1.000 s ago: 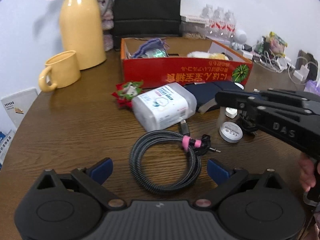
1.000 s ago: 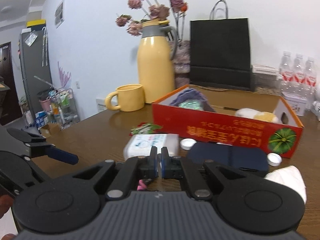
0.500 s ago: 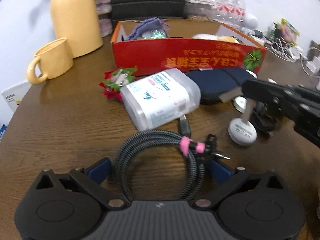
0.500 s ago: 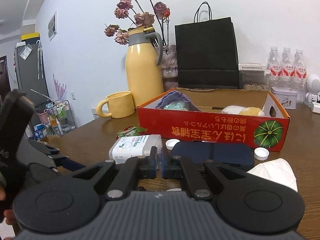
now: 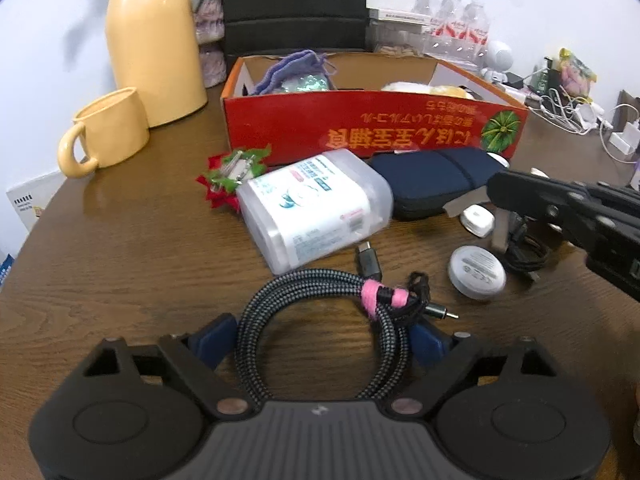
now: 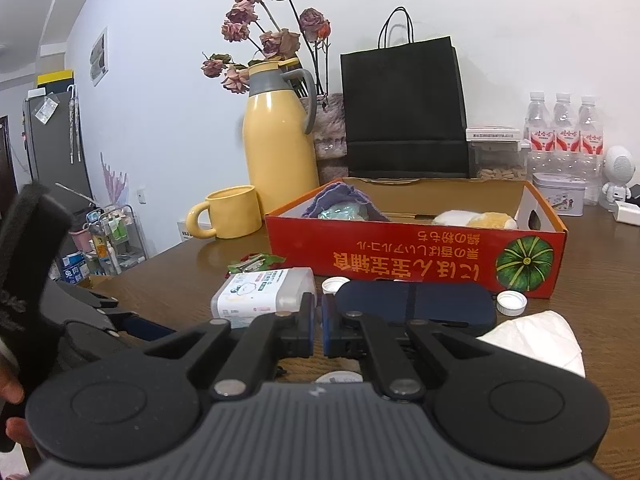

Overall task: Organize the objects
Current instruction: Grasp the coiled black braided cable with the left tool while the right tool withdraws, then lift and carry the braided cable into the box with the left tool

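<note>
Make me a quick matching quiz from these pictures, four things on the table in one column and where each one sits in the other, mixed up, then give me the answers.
Column one:
1. coiled braided cable
2. yellow mug
3. purple pouch
4. navy zip case

Column two:
A. inside the red cardboard box
B. between the blue pads of the left gripper
C. on the table just in front of the red cardboard box
D. beside the yellow thermos jug

Pairs: 1-B, 2-D, 3-A, 4-C
</note>
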A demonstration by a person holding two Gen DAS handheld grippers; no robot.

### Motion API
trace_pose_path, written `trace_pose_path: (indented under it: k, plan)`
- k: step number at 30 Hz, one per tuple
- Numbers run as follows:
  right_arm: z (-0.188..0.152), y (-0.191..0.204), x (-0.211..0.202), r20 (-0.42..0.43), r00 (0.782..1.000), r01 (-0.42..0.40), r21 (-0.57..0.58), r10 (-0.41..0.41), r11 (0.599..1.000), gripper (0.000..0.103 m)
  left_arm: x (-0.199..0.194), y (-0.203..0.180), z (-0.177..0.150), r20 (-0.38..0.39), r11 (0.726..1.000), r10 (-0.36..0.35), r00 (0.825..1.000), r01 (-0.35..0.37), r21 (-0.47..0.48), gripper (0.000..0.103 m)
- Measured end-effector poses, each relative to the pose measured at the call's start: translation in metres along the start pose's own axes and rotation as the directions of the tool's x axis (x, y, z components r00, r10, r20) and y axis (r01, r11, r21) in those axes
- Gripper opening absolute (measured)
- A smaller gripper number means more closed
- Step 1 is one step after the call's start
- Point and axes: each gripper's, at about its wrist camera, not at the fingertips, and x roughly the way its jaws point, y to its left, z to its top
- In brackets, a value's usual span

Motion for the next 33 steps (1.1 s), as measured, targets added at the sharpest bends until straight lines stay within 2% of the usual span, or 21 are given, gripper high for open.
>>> trace_pose_path:
  k: [7,13,16,26,33]
  plan:
    - [-0.003,-0.002,-0.009,0.003,1.0,0.021,0.003,-0.021,1.0,0.004,-0.011,-0.006,-0.014,0.056,1.0,0.012,0.998,-0.01,-0.026,0.087]
    - [-0.002,-0.006,-0.019,0.031,0.999,0.039,0.014,-0.04,0.999,0.004,-0.025,-0.007,-0.014,0.096,0.999,0.032,0.995,-0.029,-0.033,0.087]
    - [0.001,-0.008,-0.024,0.048,0.998,0.047,0.02,-0.048,0.999,0.004,-0.038,-0.007,-0.011,0.142,0.999,0.036,0.989,-0.031,-0.036,0.087]
    - [0.025,-0.019,-0.03,0.093,0.992,0.083,0.016,-0.084,0.996,0.004,-0.066,-0.016,0.033,0.305,0.999,0.018,0.952,-0.003,-0.05,0.087]
    - [0.048,-0.027,-0.02,0.124,0.987,0.109,-0.008,-0.107,0.994,0.004,-0.063,-0.021,0.073,0.368,0.998,0.007,0.93,0.019,-0.067,0.087]
